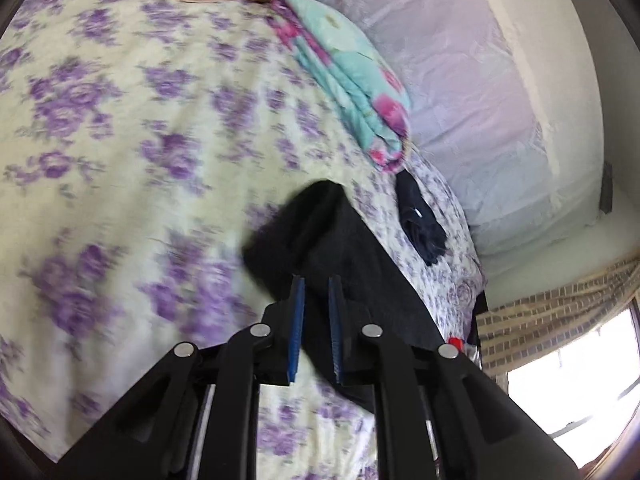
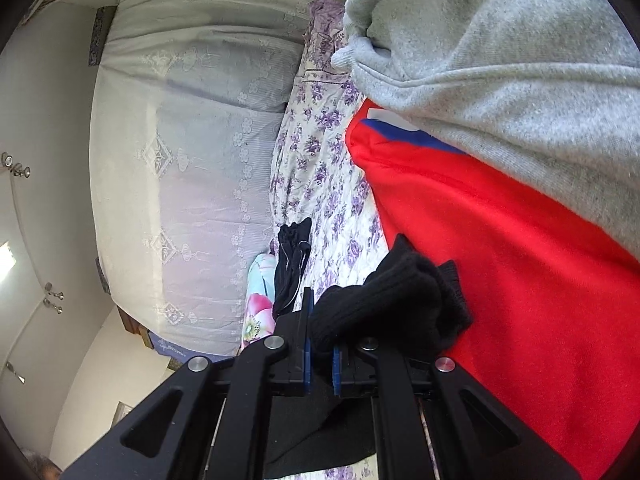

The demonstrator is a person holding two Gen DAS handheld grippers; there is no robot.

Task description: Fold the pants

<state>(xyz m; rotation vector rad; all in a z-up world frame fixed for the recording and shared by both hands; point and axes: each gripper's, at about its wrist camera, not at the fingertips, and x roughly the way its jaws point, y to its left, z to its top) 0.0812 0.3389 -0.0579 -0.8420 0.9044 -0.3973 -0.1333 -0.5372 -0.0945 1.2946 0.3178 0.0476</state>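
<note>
**A:** What were your two grippers doing then?

**B:** Your left gripper [image 1: 316,284] had its blue pads [image 1: 297,320] a little way apart. The black pants [image 1: 320,236] ran between them, but I could not tell if the pads pressed the cloth. Your right gripper [image 2: 320,312] was clamped shut on a thick black fold of the pants [image 2: 384,296].

**A:** Where were the pants?

**B:** They hung over the bed [image 1: 120,120], the one with the purple flower sheet. In the left view they reached from your gripper toward the far right. They were near a small dark piece of clothing [image 1: 420,220] that lay by itself on the sheet.

**A:** What else was close?

**B:** A folded blue and pink blanket [image 1: 352,76] lay farther off, next to the big pale pillow [image 1: 460,92]. In the right view, a grey sleeve [image 2: 500,60] and red clothing [image 2: 520,260] were just to the right of your gripper.
</note>
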